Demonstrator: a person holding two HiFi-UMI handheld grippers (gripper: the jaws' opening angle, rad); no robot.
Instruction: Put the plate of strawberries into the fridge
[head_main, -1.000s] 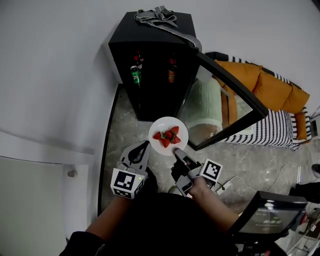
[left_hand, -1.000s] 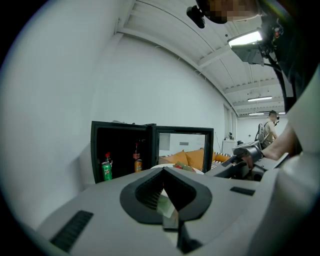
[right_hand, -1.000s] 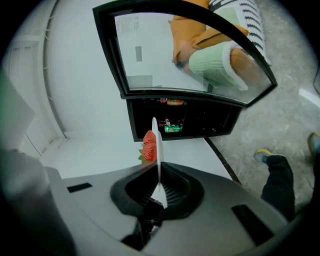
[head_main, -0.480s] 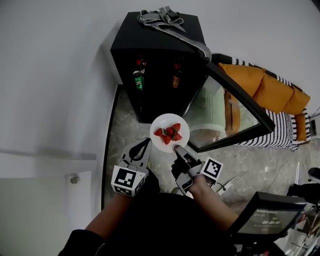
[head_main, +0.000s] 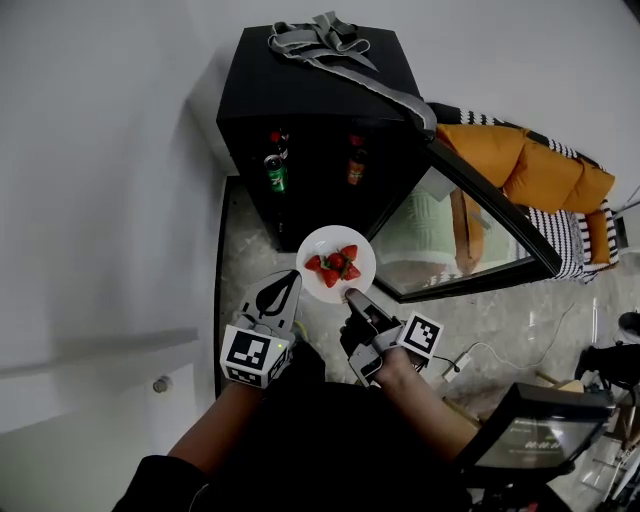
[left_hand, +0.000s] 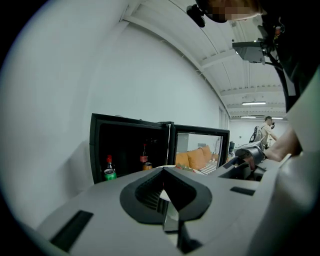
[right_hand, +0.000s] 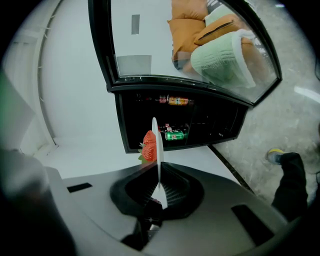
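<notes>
A white plate carrying several strawberries hangs level in front of the open black fridge. My right gripper is shut on the plate's near rim. In the right gripper view the plate runs edge-on out of the jaws, with a strawberry on its left face and the fridge beyond. My left gripper is shut with its tip by the plate's left rim, holding nothing. The left gripper points at the fridge.
The glass fridge door stands swung open to the right. A green can and bottles stand on the shelves inside. A grey cloth lies on top of the fridge. An orange sofa sits behind the door, and a white wall is at the left.
The plate and both grippers have drifted a little closer to the fridge opening. The right gripper's hold on the rim is the same, and the left gripper stays shut beside it.
</notes>
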